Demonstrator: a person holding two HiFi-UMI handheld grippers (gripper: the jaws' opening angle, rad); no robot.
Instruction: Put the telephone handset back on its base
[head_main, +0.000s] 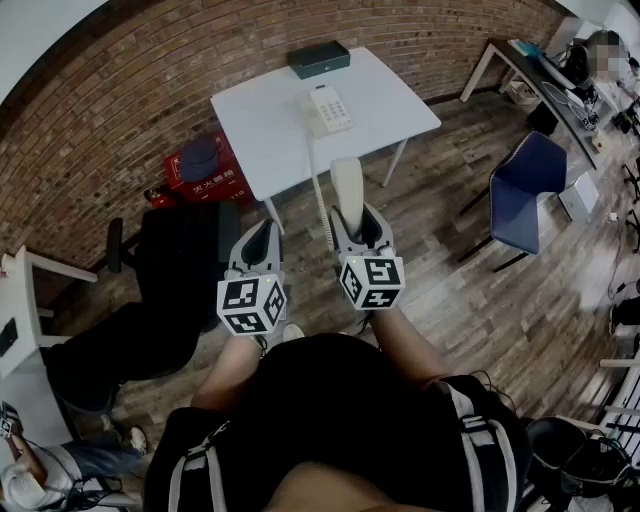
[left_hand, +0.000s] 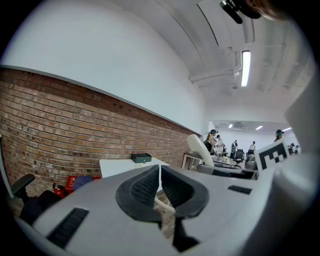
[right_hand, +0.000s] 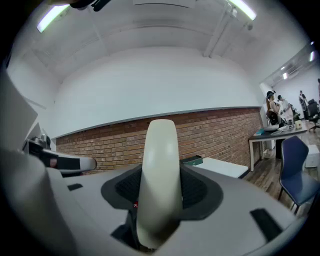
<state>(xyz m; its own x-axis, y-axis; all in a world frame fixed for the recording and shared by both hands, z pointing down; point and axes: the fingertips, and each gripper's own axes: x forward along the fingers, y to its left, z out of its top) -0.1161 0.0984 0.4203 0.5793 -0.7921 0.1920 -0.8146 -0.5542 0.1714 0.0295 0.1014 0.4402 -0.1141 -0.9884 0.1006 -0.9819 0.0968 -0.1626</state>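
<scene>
Handset (head_main: 346, 188) held well short of base (head_main: 327, 108)
Right gripper (head_main: 359, 225) clamps the handset upright; left gripper (head_main: 256, 243) closed, empty. A taut cord (head_main: 322, 205) might drag the base

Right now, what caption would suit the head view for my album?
Handset gripped in the right tongs, not yet on its base on the white table; left tongs shut, empty.

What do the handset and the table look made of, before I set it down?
Handset: cream plastic, probably hard; smooth, with a soft sheen along its curved back. Table: white top, flat and matte with no grain showing, likely laminate or painted board; the look leaves that open.
</scene>
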